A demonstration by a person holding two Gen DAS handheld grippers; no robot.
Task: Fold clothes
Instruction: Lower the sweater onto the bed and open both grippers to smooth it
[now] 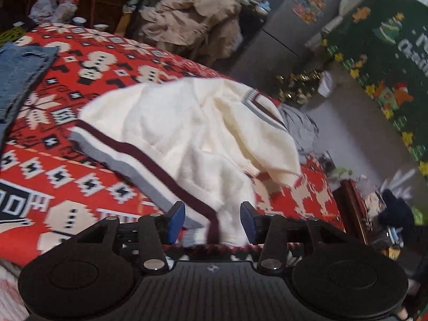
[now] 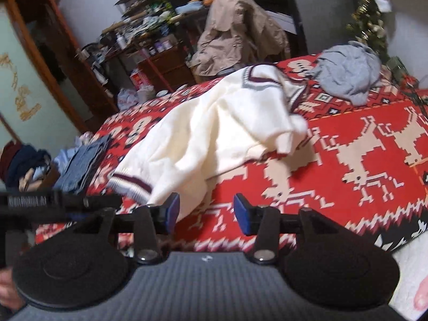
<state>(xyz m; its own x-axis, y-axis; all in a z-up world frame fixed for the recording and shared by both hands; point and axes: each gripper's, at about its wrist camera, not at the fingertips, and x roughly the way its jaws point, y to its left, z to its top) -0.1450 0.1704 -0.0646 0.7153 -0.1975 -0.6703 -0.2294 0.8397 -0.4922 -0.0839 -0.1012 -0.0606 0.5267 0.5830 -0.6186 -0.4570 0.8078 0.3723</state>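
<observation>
Both claws stand parted and hold nothing, the left claw (image 1: 212, 220) over the cream sweater's (image 1: 187, 133) striped hem (image 1: 128, 157), the right claw (image 2: 204, 211) beside it; the fold looks barely begun, and each must next close on a hem corner.

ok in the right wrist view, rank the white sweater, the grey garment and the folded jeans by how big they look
1. white sweater, clearly largest.
2. grey garment.
3. folded jeans.
The last two look close, and the grey garment lies farther from the camera, so that order is unsure.
</observation>
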